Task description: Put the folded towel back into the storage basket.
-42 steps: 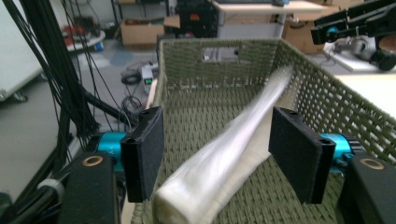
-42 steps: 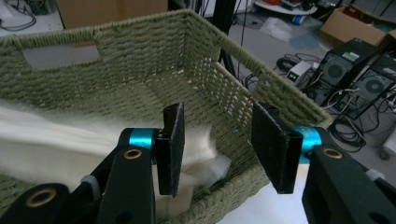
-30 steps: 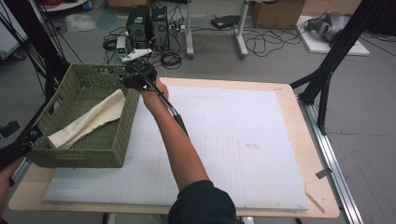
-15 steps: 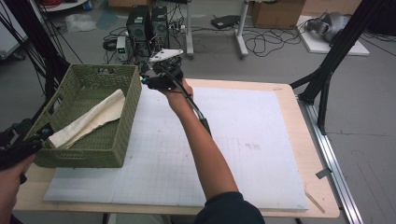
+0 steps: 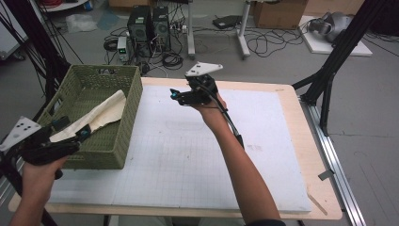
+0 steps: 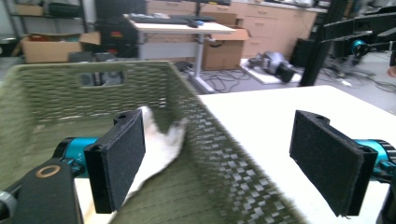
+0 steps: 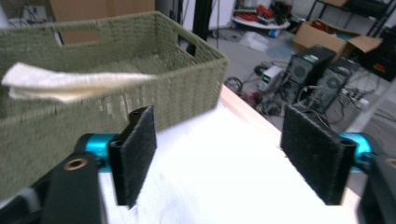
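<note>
The cloth (image 5: 96,115) lies draped in the green basket (image 5: 123,141), one end over the near rim, just ahead of the left gripper (image 5: 70,136). Its fingers have just been opening and stand released, nothing between them. The right gripper (image 5: 175,95), well apart over the white worktop (image 5: 188,155), has also been opening its fingers and holds nothing. The placing looks done; best to draw both grippers straight back, keeping the left fingers wide so they don't snag the basket's rim or drag the cloth out.
</note>
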The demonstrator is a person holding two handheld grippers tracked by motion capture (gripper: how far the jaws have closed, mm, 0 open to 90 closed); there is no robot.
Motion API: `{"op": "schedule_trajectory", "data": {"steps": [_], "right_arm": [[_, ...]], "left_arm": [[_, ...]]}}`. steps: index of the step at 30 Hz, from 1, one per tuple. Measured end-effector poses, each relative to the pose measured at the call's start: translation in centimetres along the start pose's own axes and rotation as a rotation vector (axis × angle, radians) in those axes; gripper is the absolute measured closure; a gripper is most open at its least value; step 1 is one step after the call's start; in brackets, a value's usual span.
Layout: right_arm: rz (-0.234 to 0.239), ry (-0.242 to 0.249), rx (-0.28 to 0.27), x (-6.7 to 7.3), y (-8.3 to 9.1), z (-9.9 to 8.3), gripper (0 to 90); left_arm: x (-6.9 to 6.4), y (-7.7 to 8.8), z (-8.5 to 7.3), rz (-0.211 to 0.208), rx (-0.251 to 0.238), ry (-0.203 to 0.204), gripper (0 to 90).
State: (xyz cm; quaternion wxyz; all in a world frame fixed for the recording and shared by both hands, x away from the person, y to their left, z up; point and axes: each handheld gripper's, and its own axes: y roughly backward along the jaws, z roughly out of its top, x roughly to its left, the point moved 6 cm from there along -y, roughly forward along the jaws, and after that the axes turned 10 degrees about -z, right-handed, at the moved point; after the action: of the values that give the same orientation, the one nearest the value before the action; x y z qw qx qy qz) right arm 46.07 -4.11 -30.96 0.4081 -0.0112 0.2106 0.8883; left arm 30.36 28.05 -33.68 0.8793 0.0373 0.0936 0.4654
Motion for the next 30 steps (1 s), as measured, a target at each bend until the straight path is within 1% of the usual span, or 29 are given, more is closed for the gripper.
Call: {"op": "schedule_trajectory", "data": {"steps": [1, 2, 3, 5, 6, 7, 9, 14, 19, 23, 27, 30], "right_arm": [[-0.006, 0.005, -0.01, -0.2, 0.6, -0.4, 25.8], [-0.011, 0.004, -0.009, -0.6, 1.4, -0.9, 25.4], [-0.009, -0.003, 0.0, -0.7, 1.8, -1.3, 24.8], [-0.025, -0.001, 0.001, -1.3, 2.7, -2.4, 24.6], [-0.025, -0.012, 0.024, -1.7, 3.2, -3.1, 20.8], [-0.026, -0.019, 0.045, -2.0, 3.4, -3.4, 20.1], [-0.046, -0.028, 0.024, -2.6, 4.4, -4.2, 20.2], [-0.069, -0.044, 0.033, -3.7, 6.5, -6.2, 20.2], [-0.112, -0.059, 0.039, -4.8, 9.1, -8.5, 19.2], [-0.152, -0.086, 0.048, -5.8, 11.2, -11.0, 16.6], [-0.198, -0.127, 0.064, -6.7, 13.4, -13.8, 12.3], [-0.231, -0.135, 0.079, -7.1, 14.8, -15.5, 12.3]], "left_arm": [[-0.6, -0.6, -0.1, -0.015, 0.006, -0.007, 18.7], [-0.9, -1.0, -0.1, -0.024, 0.005, -0.006, 18.7], [-1.3, -1.5, -0.2, -0.038, 0.008, -0.007, 18.6], [-2.1, -2.6, -0.2, -0.063, 0.011, -0.005, 18.7], [-2.4, -2.9, -0.3, -0.071, 0.009, -0.001, 18.7], [-2.8, -3.4, -0.3, -0.086, 0.011, 0.0, 18.7], [-3.4, -4.2, -0.3, -0.105, 0.013, -0.001, 18.7], [-5.0, -6.0, -0.3, -0.154, 0.022, -0.001, 18.9], [-7.0, -8.1, -0.5, -0.212, 0.035, -0.016, 19.0], [-8.4, -9.6, -0.9, -0.253, 0.046, -0.023, 19.0], [-9.9, -11.0, -1.4, -0.291, 0.058, -0.028, 19.0], [-10.9, -12.2, -2.0, -0.315, 0.067, -0.032, 19.0]]}}
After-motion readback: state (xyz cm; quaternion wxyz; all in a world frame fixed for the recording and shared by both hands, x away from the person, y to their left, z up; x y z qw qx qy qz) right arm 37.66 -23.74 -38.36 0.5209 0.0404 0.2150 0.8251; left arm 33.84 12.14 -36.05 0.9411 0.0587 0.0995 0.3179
